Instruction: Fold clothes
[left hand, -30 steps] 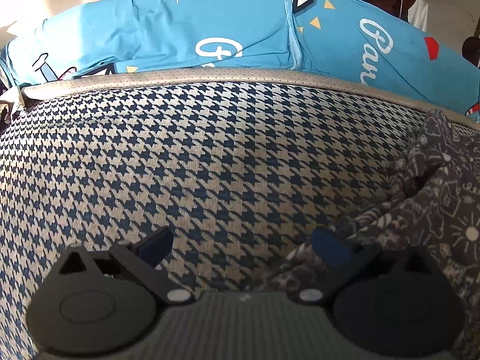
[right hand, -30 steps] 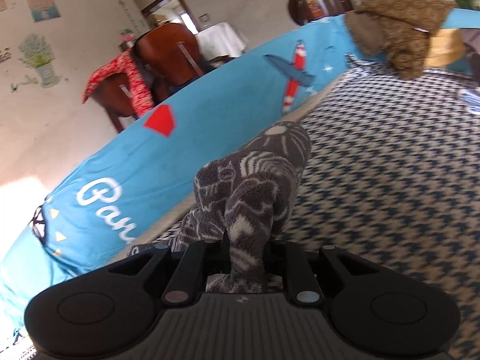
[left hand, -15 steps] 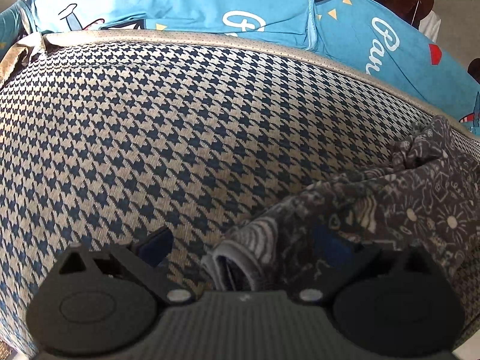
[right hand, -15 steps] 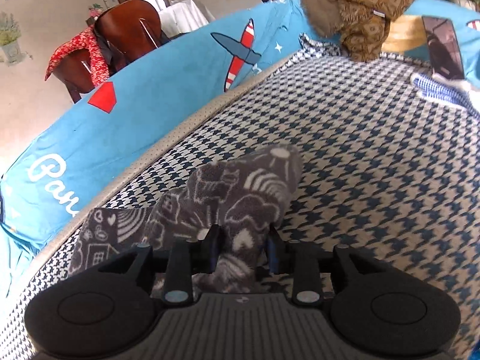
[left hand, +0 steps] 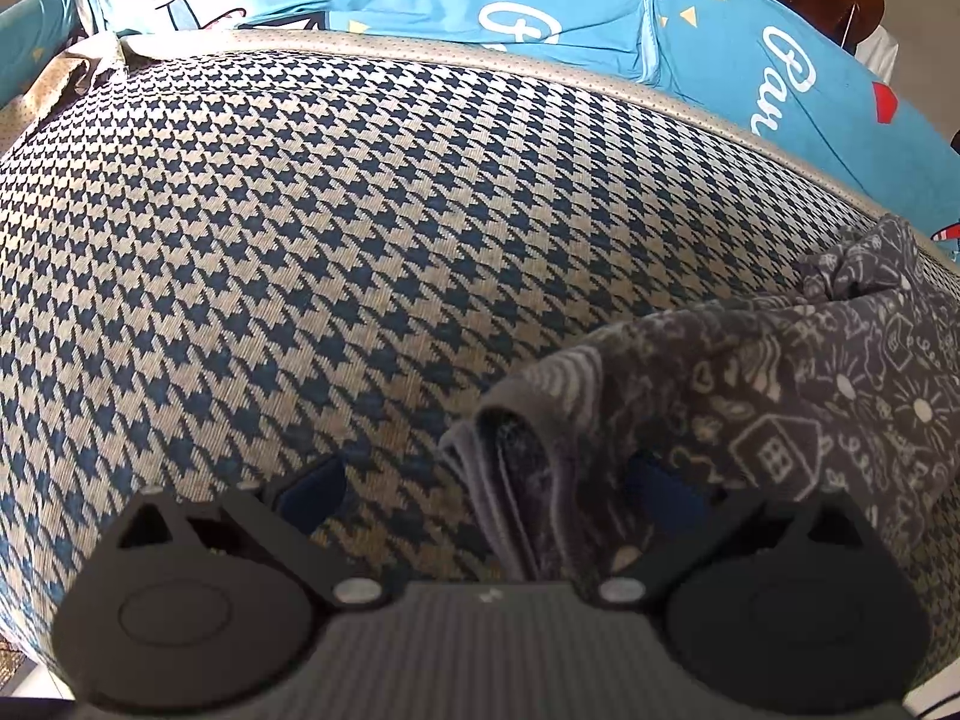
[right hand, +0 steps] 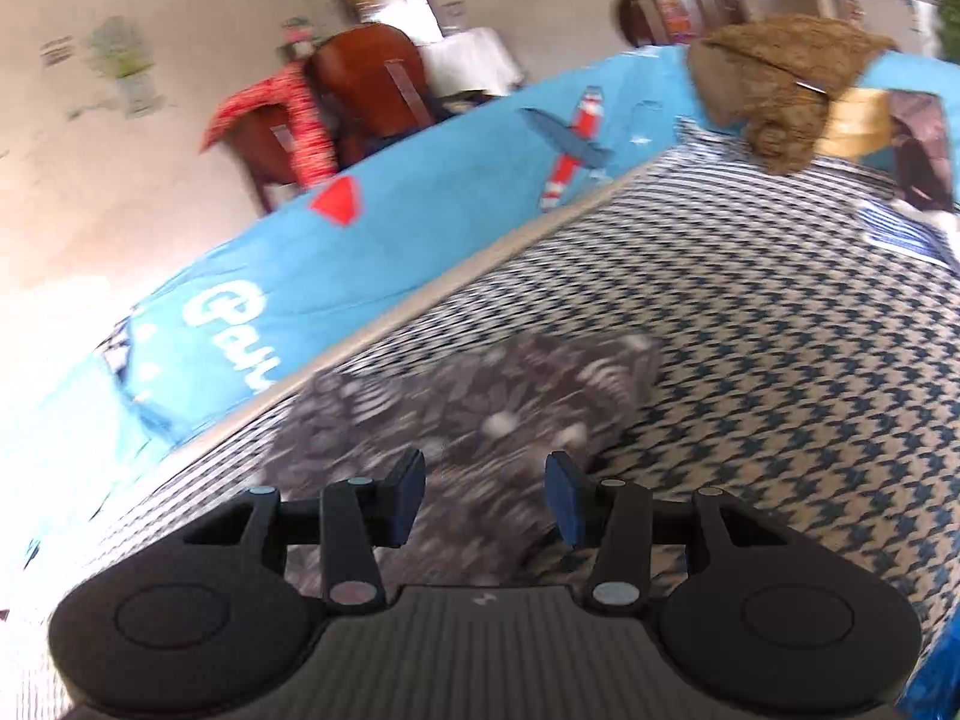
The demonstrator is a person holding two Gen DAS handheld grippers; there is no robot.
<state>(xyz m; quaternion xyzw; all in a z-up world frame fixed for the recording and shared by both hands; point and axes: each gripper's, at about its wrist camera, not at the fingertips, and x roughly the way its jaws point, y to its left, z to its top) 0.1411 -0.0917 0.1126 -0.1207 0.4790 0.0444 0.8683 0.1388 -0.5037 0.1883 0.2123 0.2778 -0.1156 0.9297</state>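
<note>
Grey patterned fleece garment (left hand: 780, 396) lower right, partly folded; right gripper (right hand: 485, 501) opening, released; left gripper (left hand: 480, 498) spread, empty; further folds remain.

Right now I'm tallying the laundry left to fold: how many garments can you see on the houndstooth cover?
2. A grey patterned garment lies near the beige edge, in front of both grippers; a brown one is heaped at the far end. More may be hidden out of view.

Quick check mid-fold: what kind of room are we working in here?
Likely a home living or dining room: a houndstooth-covered sofa or bed, wooden chairs by a cloth-covered table, and wall stickers.
</note>
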